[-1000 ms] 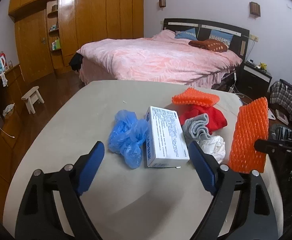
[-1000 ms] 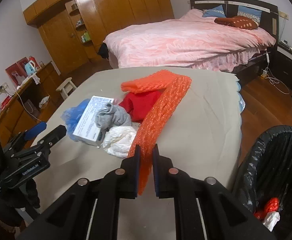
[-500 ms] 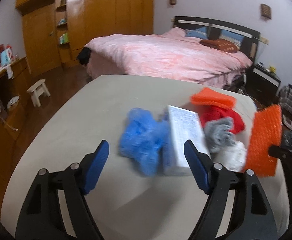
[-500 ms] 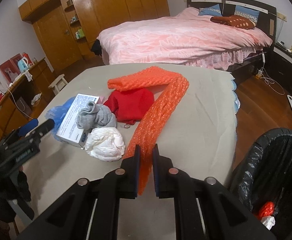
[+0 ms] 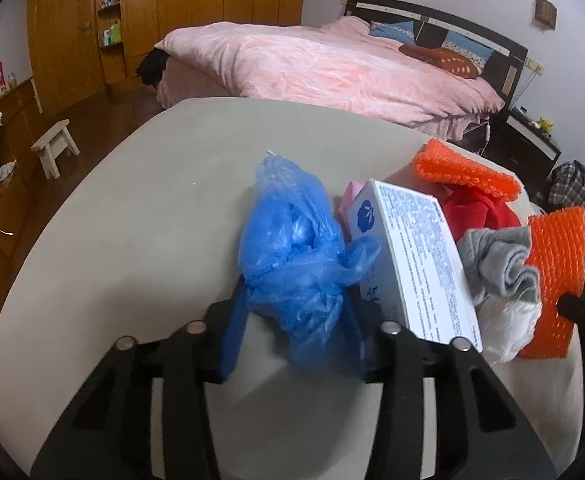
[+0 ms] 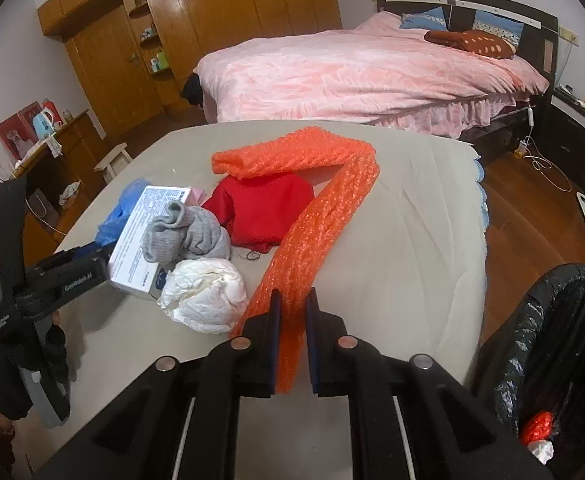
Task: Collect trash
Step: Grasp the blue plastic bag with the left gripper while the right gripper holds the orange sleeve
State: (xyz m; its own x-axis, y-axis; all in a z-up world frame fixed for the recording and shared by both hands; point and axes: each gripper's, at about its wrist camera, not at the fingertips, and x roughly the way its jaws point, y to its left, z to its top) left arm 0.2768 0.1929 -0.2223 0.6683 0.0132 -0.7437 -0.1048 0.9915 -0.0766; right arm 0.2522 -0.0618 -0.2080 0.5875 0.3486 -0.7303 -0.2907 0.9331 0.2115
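here, two grippers: the left gripper [image 5: 292, 320] pinches one blue plastic bag [image 5: 296, 256] on the table [image 5: 132, 220], beside one white box [image 5: 412, 260]; the right gripper [image 6: 291, 332] clamps one orange foam strip [image 6: 312, 220] near one black-lined bin [image 6: 564, 340].

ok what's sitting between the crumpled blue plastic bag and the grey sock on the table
The white printed cardboard box lies between the crumpled blue plastic bag and the grey sock, touching both; the left wrist view shows it best.
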